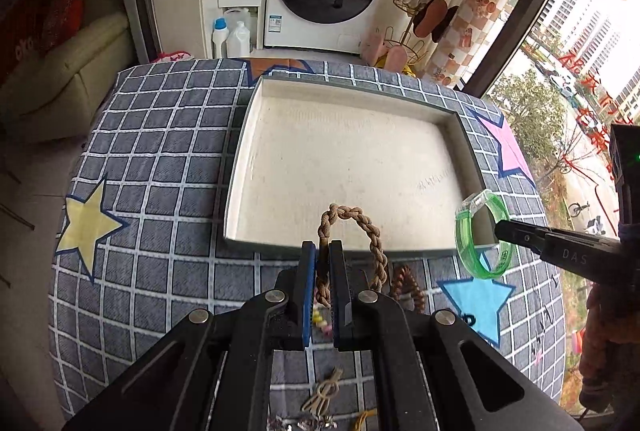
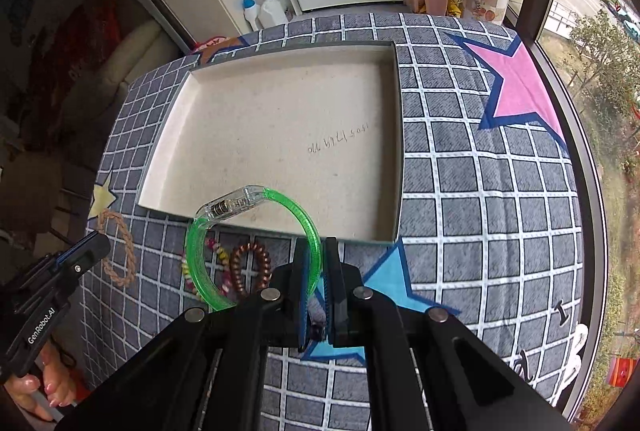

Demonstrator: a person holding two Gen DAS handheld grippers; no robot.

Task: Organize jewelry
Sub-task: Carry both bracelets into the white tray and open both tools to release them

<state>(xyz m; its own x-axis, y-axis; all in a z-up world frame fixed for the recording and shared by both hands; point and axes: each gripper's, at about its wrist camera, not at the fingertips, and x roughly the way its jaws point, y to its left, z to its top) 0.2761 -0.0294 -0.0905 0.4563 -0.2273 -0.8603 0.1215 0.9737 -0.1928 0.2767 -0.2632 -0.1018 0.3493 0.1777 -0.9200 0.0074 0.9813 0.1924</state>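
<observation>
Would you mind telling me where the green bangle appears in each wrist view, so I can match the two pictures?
Left wrist view: the green bangle is at the right, held by the right gripper over the tray's near right corner.
Right wrist view: the green bangle is at lower centre, clamped in that gripper's jaws.
Shared landmark: the shallow white tray on the checked cloth.

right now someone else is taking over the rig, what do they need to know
Left gripper: shut on the rope bracelet, held up at the tray's near edge.
Right gripper: shut on the green bangle, held up by the tray's near right corner.
Tray: nothing in it yet.
On the cloth near the tray: brown coil tie, pastel coil tie, plus small pieces close to the left gripper, hard to identify.
Done: both pieces picked up. Left: set both in the tray, then collect the rest.
</observation>
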